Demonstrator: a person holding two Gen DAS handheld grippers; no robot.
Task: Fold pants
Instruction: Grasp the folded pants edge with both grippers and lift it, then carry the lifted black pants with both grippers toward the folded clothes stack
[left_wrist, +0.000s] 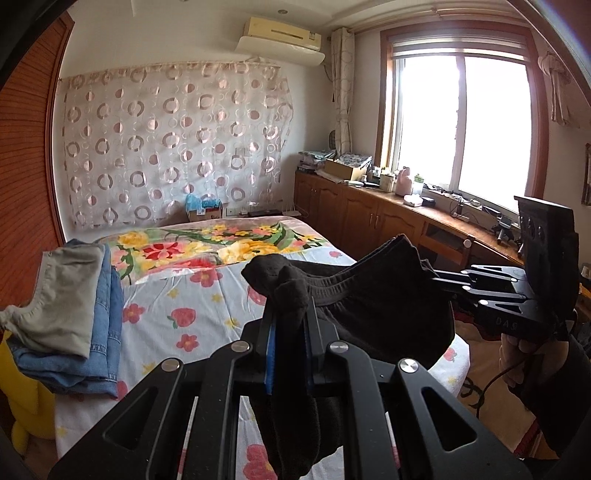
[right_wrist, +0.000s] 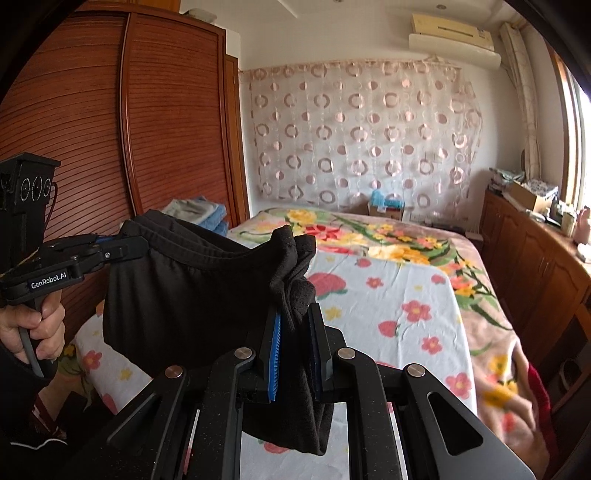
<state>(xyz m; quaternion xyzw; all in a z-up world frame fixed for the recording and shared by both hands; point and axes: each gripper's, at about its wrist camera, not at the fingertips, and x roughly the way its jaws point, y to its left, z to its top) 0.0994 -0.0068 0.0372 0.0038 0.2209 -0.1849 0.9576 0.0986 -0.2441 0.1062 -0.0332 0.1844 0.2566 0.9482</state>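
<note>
Black pants hang in the air above the bed, stretched between my two grippers by the elastic waistband. My left gripper is shut on one bunched end of the waistband. My right gripper is shut on the other end of the black pants. The right gripper also shows in the left wrist view, and the left gripper in the right wrist view, each pinching the waistband. The rest of the pants hangs below, partly hidden by the gripper bodies.
The bed with a floral sheet lies below and ahead. A pile of folded jeans and a grey garment sits on its left edge. Wooden cabinets with clutter run under the window on the right. A wooden wardrobe stands left.
</note>
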